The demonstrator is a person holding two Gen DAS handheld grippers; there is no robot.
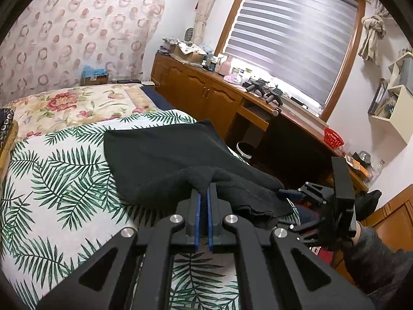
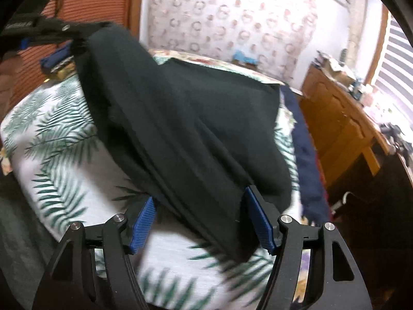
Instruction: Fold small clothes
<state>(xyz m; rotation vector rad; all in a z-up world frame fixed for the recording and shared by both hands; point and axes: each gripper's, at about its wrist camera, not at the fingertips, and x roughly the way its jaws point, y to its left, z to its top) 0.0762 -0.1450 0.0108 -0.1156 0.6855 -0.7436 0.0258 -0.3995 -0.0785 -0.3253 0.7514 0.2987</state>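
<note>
A black garment (image 1: pixel 165 152) lies on the palm-leaf bedspread (image 1: pixel 59 180). My left gripper (image 1: pixel 204 188) is shut on a bunched near edge of it, lifted a little off the bed. In the right wrist view the garment (image 2: pixel 185 118) drapes from the left gripper (image 2: pixel 74 38) at upper left down between my right gripper's blue pads (image 2: pixel 259 219). My right gripper (image 2: pixel 201 201) is open, its jaws wide apart with the cloth's lower edge lying between them, not pinched. The right gripper also shows in the left wrist view (image 1: pixel 291 193) at the garment's right edge.
A floral quilt (image 1: pixel 77 103) covers the far bed. A wooden cabinet run (image 1: pixel 206 90) with clutter stands under the window to the right, with a red basket (image 1: pixel 333 137). A bin (image 1: pixel 245 149) sits on the floor beside the bed. Folded clothes (image 2: pixel 56 62) lie at far left.
</note>
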